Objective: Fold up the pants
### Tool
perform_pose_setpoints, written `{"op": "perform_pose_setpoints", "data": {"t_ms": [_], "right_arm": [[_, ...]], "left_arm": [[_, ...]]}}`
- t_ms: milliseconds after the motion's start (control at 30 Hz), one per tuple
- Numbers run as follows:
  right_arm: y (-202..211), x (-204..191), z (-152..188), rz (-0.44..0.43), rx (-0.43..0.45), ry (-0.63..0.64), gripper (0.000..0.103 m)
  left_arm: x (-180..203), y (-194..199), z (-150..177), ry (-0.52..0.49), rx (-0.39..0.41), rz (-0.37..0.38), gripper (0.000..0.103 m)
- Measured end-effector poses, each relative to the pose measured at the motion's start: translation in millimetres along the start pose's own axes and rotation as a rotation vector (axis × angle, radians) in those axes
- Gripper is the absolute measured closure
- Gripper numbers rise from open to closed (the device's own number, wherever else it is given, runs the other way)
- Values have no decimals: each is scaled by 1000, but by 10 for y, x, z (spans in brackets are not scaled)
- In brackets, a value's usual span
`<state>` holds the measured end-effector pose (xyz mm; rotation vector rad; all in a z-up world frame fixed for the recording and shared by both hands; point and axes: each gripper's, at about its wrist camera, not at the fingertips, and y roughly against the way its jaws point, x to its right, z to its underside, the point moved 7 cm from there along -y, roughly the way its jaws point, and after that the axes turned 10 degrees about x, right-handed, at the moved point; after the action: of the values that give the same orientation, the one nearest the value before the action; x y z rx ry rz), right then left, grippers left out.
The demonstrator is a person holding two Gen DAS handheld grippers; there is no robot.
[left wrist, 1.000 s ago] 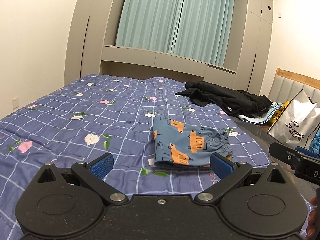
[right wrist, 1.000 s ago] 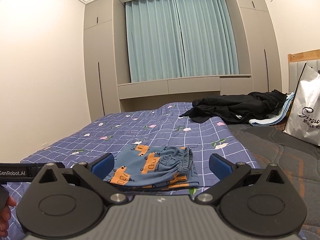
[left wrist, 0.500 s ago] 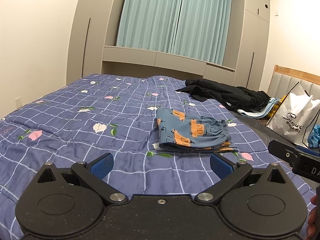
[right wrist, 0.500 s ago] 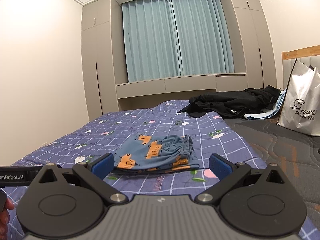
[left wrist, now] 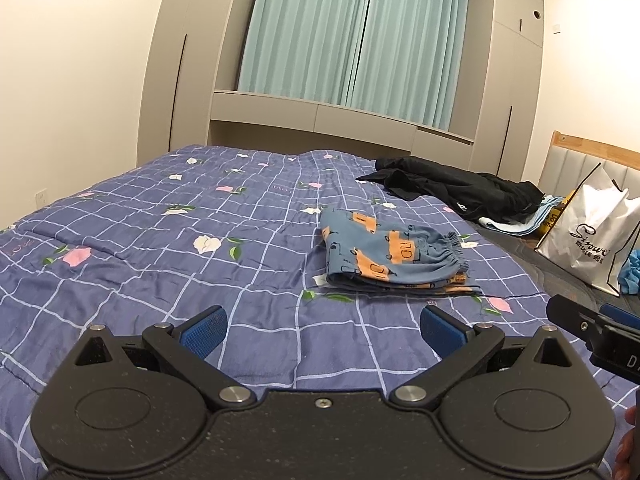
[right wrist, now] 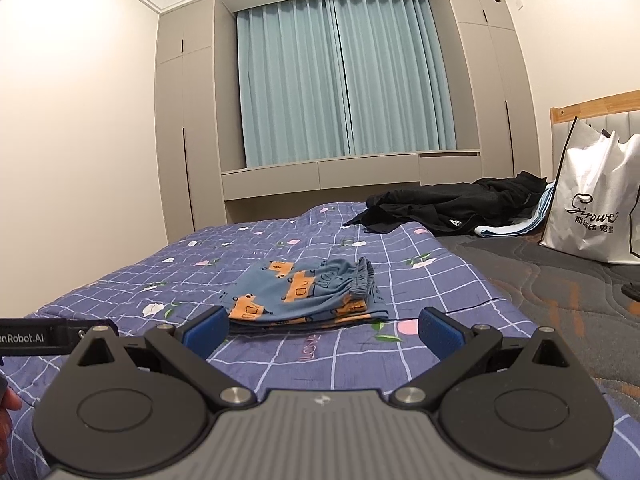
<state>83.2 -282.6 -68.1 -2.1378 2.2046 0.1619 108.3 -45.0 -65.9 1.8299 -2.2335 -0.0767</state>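
Note:
The blue pants (left wrist: 390, 252) with orange truck prints lie folded in a small stack on the purple checked quilt (left wrist: 180, 240), elastic waistband to the right. In the right wrist view the pants (right wrist: 306, 292) sit just beyond my fingers. My left gripper (left wrist: 323, 330) hangs open over the quilt, short of the pants and to their left, holding nothing. My right gripper (right wrist: 322, 330) is open too, empty, with the pants ahead between its blue pads (right wrist: 440, 330). The right tool's side (left wrist: 592, 334) shows at the left wrist view's right edge.
A heap of black clothes (left wrist: 452, 192) lies further back on the bed over a light blue cloth. A white shopping bag (right wrist: 596, 200) stands by the headboard on the bare grey mattress (right wrist: 552, 280). Wardrobes and teal curtains (right wrist: 344, 76) close off the far wall.
Both grippers have drawn back and away from the folded pants, which now lie farther ahead. The pants stay put. Both stay open.

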Motion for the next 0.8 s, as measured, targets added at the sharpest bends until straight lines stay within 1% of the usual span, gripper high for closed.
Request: {"op": "perform_pose_setpoints", "data": {"t_ms": [800], "right_arm": [[-25, 1, 43, -2, -8, 4, 0]], "left_arm": [[-1, -26, 37, -8, -9, -3, 1]]}}
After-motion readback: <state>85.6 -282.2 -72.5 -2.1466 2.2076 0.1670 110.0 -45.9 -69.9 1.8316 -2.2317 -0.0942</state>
